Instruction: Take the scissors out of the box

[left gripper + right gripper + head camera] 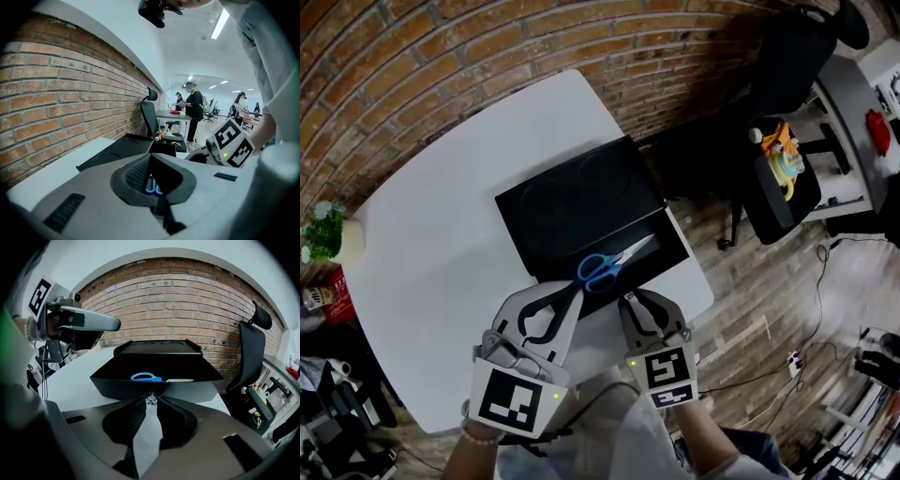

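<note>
Two claws hover over the near edge of a white table (441,234), both pointing at a black box (673,246) whose flat lid (577,202) lies folded open behind it. From the head view, the scissors (605,267) lie slantwise inside the box, with the rounded blue handles toward the person and the pale metal blades toward the right. The left claw (572,292) has its tips together and holds nothing; it hangs just before the handles. The right claw (628,300) is also closed and empty, near the front wall of the box. Only the right gripper view shows the matte, sloping front wall of the box from the side, with the handle loops and one thin blade just above the rim, and an office chair (251,362) at the right. Only the left gripper view shows a long room with people standing far away at desks; there, through the oval gap behind the joined ribbed pads, a bit of blue handle appears. A rough red brick wall (187,310) stands behind the table.
</note>
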The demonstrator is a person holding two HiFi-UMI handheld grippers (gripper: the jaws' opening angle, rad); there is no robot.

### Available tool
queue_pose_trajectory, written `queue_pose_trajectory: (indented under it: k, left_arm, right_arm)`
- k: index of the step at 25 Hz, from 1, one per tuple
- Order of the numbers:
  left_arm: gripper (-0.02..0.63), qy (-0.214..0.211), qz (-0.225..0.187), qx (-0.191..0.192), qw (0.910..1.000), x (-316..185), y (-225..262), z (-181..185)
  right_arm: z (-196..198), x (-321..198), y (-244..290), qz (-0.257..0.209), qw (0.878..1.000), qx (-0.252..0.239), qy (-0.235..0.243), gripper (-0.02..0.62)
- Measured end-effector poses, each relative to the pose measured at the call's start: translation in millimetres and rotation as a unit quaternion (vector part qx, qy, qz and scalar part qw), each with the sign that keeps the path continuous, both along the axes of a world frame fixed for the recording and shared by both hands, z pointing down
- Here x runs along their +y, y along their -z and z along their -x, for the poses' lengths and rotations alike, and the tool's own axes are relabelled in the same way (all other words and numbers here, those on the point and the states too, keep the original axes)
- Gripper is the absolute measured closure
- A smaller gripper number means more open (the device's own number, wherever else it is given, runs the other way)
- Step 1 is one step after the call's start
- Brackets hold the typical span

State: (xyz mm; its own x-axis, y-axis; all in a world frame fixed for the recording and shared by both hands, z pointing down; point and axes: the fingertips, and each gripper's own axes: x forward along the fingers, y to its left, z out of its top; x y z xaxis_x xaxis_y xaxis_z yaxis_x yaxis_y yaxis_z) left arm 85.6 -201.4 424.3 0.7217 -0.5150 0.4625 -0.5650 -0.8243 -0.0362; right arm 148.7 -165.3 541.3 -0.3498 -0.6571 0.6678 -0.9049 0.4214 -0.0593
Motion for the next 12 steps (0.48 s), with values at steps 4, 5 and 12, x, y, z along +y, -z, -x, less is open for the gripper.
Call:
queue_pose_trajectory:
  k: [4, 5, 12]
  left_arm:
    - [0.589, -0.019, 0.011, -0.015, 0.9996, 2, -12, -12]
    - [0.589, -0.025, 0.013, -0.022, 0.9994, 3, -15, -15]
    - [0.589, -0.057, 0.024, -0.064, 0.9961, 10, -37, -30]
  right_arm:
    - [-3, 5, -1, 0.002, 1.000, 0.003, -0.001, 0.502]
    - [-4, 7, -2, 0.003, 1.000, 0.003, -0.001, 0.502]
    - [-8, 19, -5, 0.010, 1.000, -0.001, -0.005, 0.502]
